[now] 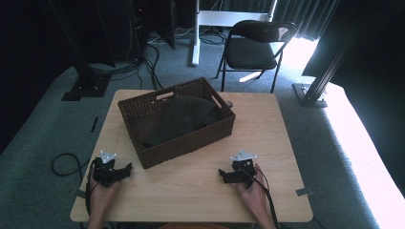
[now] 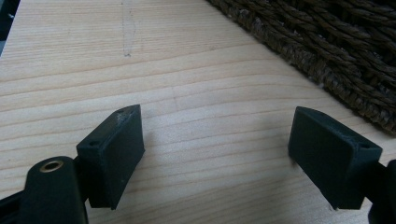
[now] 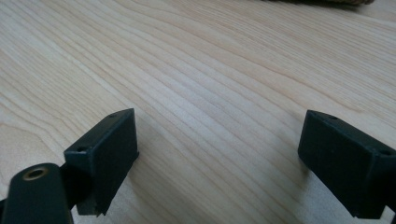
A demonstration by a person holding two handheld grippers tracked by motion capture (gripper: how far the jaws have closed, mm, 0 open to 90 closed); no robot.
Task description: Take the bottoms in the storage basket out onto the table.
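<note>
The basket (image 1: 177, 121) is parked mid-worktop (image 1: 200, 183), a dark cloth (image 1: 184, 117) bundled inside. The left claw (image 1: 125, 170) is held near its front-left corner, jaws spread wide with nothing between them. The right claw (image 1: 222, 175) is kept further off on bare wood, spread too, nothing pinched.

text: none legible | labels: none | brands: none | numbers: none | signs: none
</note>
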